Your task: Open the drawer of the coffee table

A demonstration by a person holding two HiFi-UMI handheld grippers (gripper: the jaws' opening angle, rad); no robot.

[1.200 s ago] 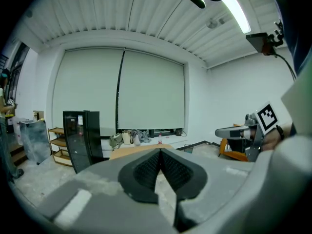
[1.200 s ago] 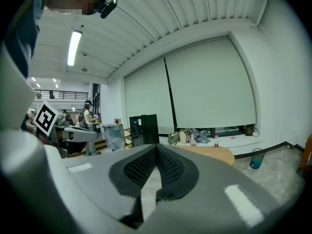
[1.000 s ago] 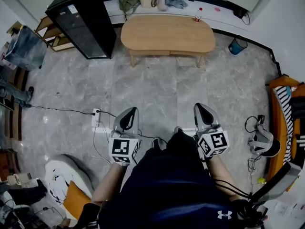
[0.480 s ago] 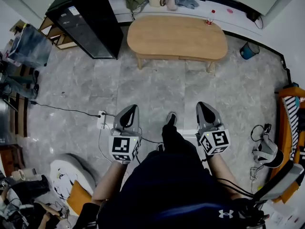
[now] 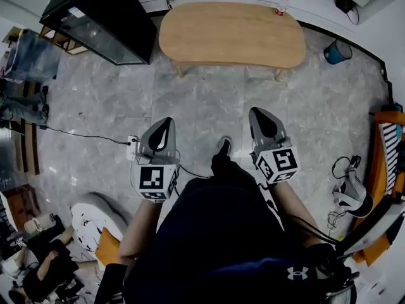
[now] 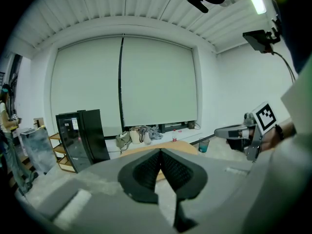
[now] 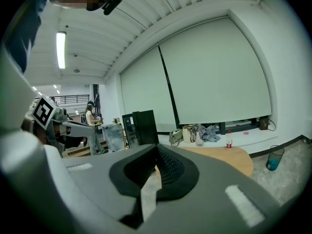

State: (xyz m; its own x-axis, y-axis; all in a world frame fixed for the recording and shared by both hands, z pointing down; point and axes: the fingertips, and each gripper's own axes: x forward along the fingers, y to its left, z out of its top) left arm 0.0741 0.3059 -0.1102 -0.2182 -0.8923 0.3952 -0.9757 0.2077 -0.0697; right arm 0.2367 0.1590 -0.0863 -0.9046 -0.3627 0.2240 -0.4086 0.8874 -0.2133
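An oval wooden coffee table (image 5: 231, 33) stands on the grey tiled floor at the top of the head view, and its drawer does not show from above. My left gripper (image 5: 166, 123) and right gripper (image 5: 257, 113) hang side by side over the floor, a good way short of the table's near edge. Both are shut with nothing between the jaws. In the left gripper view the coffee table (image 6: 183, 146) peeks out behind the closed jaws. The right gripper view has the coffee table (image 7: 229, 159) beyond its jaws, with a red-capped bottle (image 7: 229, 139) on it.
A black glass-door cabinet (image 5: 101, 21) stands left of the table. A white power strip (image 5: 132, 148) and its cable lie on the floor by my left gripper. A teal bin (image 5: 336, 51) sits at right. Bags and clothes (image 7: 197, 133) line the window ledge. My foot (image 5: 223, 147) is between the grippers.
Both grippers have moved forward over the floor toward the coffee table, which now sits nearer the top edge of the head view. The jaws stayed shut.
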